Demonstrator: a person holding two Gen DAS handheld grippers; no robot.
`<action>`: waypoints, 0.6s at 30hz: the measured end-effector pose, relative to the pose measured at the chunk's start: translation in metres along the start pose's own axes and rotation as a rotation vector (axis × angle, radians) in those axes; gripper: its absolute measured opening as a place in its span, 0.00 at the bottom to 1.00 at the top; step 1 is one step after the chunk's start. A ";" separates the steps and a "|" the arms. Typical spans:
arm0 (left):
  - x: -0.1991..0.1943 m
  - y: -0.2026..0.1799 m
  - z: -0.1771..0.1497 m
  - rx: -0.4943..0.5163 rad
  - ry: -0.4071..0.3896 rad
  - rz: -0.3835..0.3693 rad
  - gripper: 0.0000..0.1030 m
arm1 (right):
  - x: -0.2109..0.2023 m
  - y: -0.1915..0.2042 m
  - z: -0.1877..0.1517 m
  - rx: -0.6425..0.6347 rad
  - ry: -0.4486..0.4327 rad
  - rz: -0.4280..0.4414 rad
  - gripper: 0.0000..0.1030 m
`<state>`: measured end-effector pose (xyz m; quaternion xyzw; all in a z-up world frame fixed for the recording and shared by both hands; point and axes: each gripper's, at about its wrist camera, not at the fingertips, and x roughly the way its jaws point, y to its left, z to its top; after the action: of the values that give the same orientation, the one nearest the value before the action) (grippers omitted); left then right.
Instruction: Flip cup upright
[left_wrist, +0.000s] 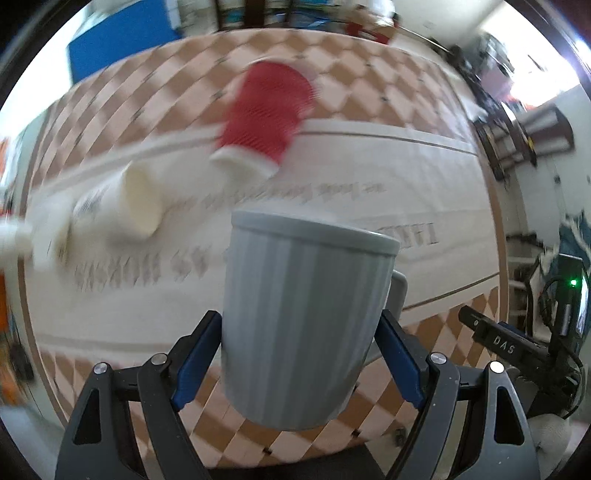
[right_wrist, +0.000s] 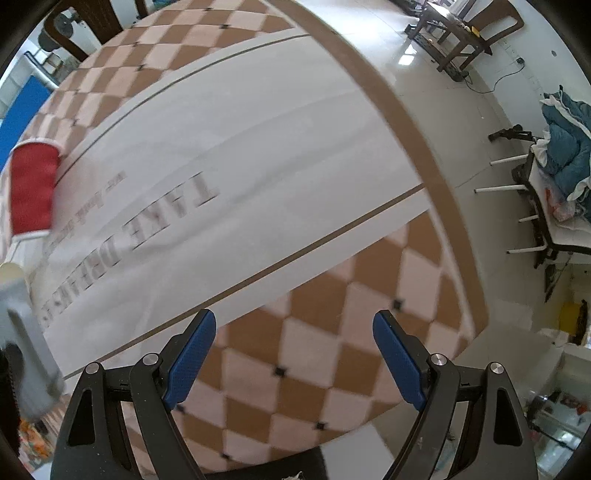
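Your left gripper (left_wrist: 299, 354) is clamped on the grey mug (left_wrist: 306, 325), axis near vertical with rim up, above the near table (left_wrist: 424, 155); your right gripper (right_wrist: 295, 354) hangs wide and empty.

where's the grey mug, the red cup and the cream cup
grey mug (left_wrist: 306, 317): left wrist view, on its ribbed side wall, between the blue pads
red cup (left_wrist: 267, 110): left wrist view, on its ribbed red side
cream cup (left_wrist: 138, 201): left wrist view, on its pale blurred body

Both wrist views angled down over table (right_wrist: 258, 122); shared: red cup (left_wrist: 266, 110), apparently blurred.
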<state>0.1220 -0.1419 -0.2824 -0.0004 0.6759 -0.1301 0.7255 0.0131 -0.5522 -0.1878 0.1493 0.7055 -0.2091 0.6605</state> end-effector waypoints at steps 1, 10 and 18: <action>-0.001 0.014 -0.011 -0.034 0.002 -0.008 0.80 | 0.000 0.007 -0.006 -0.004 -0.008 0.007 0.86; 0.017 0.080 -0.059 -0.206 0.022 -0.065 0.80 | 0.012 0.058 -0.067 -0.027 -0.020 -0.028 0.86; 0.036 0.080 -0.053 -0.252 0.005 -0.085 0.80 | 0.017 0.075 -0.095 -0.072 -0.011 -0.067 0.86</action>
<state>0.0866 -0.0619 -0.3368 -0.1199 0.6881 -0.0744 0.7118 -0.0342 -0.4416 -0.2086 0.1005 0.7137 -0.2065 0.6618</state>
